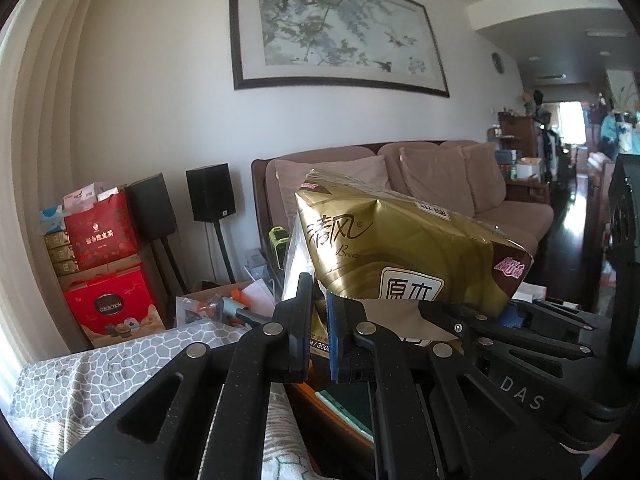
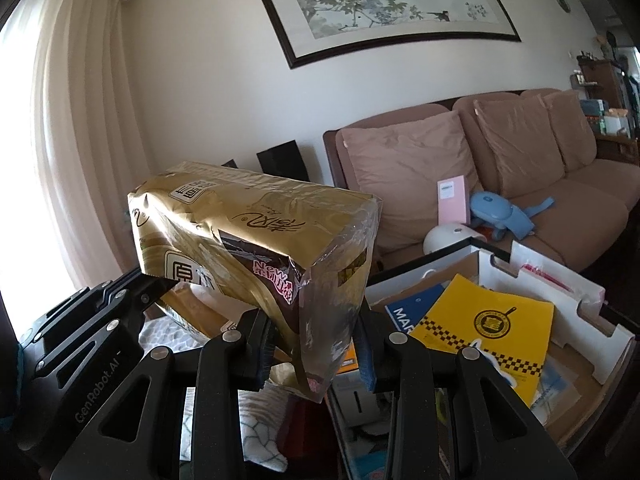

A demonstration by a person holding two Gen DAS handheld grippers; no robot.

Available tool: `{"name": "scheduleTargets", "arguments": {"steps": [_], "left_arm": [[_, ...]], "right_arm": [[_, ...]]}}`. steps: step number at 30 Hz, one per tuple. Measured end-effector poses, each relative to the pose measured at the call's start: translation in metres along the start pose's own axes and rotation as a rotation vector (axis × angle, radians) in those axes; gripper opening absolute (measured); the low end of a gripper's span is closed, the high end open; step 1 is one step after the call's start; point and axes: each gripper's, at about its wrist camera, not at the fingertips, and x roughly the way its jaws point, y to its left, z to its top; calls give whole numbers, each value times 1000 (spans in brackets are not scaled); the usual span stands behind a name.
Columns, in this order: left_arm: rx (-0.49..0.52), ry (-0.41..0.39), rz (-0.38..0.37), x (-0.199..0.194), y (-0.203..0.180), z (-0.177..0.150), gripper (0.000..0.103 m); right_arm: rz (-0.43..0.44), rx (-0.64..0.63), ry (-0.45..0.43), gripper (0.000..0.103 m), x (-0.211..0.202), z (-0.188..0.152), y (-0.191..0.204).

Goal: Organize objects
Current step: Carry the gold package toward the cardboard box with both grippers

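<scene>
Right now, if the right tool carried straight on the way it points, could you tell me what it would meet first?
The right tool already grips the gold tissue pack, so that leads. Beyond it, probably the sofa or the wall beside it; depth is unclear.

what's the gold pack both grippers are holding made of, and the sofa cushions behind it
Gold pack: thin glossy plastic film, probably metallised; it creases, glares, and shows a folded end seam. Contents are hidden, though it dents like something soft.
Sofa cushions: matte pinkish-brown fabric, perhaps velvety; soft wrinkles and no shine, but the weave is too small to tell.
</scene>
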Motion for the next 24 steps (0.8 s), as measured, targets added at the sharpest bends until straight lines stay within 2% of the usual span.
{"name": "scheduleTargets", "arguments": {"steps": [4,8,12,24], "left_arm": [[-20,20,-31,6,2,2,6],[-21,78,-63,20,-4,6,7],[-42,107,-102,29,-9,5,7],[-42,126,-115,41,-28,4,7]], "right_arm": [[-19,-13,3,34,0,1,-3],[-61,-5,36,34,5,1,-12],[-76,32,62,33,9,0,-26],[-115,63,73,33,8,0,-43]]}}
